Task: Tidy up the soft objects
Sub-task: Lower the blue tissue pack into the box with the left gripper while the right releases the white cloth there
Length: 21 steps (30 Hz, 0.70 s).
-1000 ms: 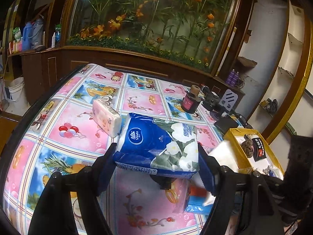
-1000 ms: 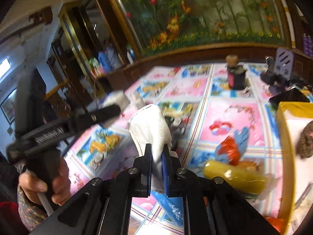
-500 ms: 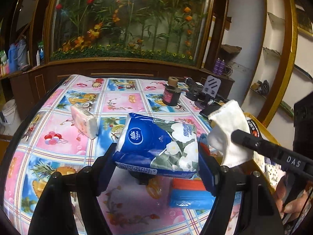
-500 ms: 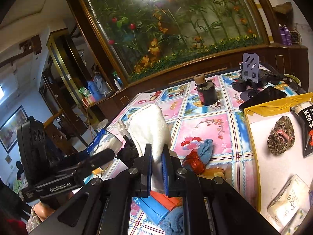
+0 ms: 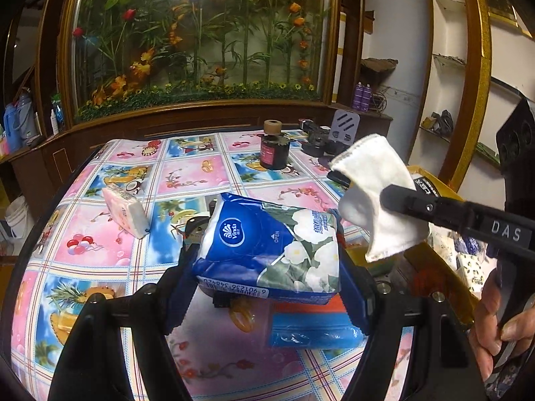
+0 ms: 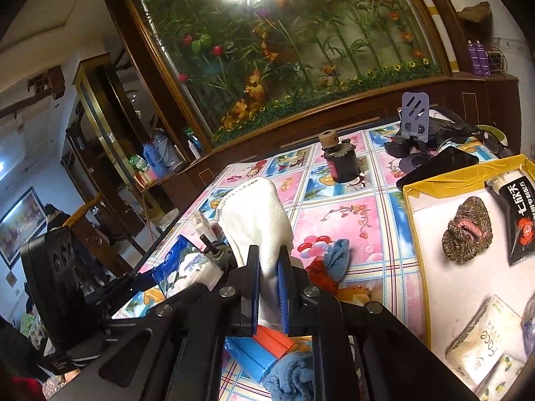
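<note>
The left gripper (image 5: pixel 267 267) clamps a blue tissue pack (image 5: pixel 271 247) between its pads, held above the table (image 5: pixel 100 234). The right gripper (image 6: pixel 267 287) is closed tight on a white cloth (image 6: pixel 254 220), which stands up from its fingers and hangs just right of the pack in the left view. Below lie a blue-and-orange packet (image 5: pixel 314 327) and a blue rag (image 6: pixel 337 257). Farther left sits a pink pack (image 5: pixel 125 212); to the right, a yellow box (image 6: pixel 414 220). A dark jar (image 5: pixel 275 150) stands near the far edge.
</note>
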### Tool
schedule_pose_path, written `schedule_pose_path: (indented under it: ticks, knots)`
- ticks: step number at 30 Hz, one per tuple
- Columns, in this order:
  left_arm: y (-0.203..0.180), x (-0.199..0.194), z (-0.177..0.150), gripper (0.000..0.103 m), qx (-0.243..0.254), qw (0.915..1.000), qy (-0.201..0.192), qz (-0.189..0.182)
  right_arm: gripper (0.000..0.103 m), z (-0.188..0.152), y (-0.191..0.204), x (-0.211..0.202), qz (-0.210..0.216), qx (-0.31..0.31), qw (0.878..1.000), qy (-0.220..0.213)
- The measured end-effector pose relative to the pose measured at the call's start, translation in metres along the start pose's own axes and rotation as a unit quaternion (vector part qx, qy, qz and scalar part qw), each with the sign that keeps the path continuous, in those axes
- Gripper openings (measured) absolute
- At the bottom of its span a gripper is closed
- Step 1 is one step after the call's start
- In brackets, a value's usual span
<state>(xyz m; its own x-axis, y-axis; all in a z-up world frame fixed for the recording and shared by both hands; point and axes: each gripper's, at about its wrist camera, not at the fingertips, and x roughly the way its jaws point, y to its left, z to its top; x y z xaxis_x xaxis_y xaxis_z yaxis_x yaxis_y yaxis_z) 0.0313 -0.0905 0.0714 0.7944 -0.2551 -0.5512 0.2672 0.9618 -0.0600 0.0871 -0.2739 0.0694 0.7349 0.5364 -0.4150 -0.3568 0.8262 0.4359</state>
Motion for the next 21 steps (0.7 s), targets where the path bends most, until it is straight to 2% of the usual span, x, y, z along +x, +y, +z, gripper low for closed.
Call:
schedule_pose_path:
  ticks: [8,21]
  knots:
    - [-0.017,0.004,-0.006,0.075,0.037,0.9991,0.000,0.022,0.011,0.000,-0.004,-0.006,-0.008,0.006,1.000,-0.006]
    - [-0.025,0.003,-0.009,0.075,0.063,0.9961,-0.011,0.061,0.011,0.004,-0.012,-0.017,-0.020,0.018,0.999,-0.022]
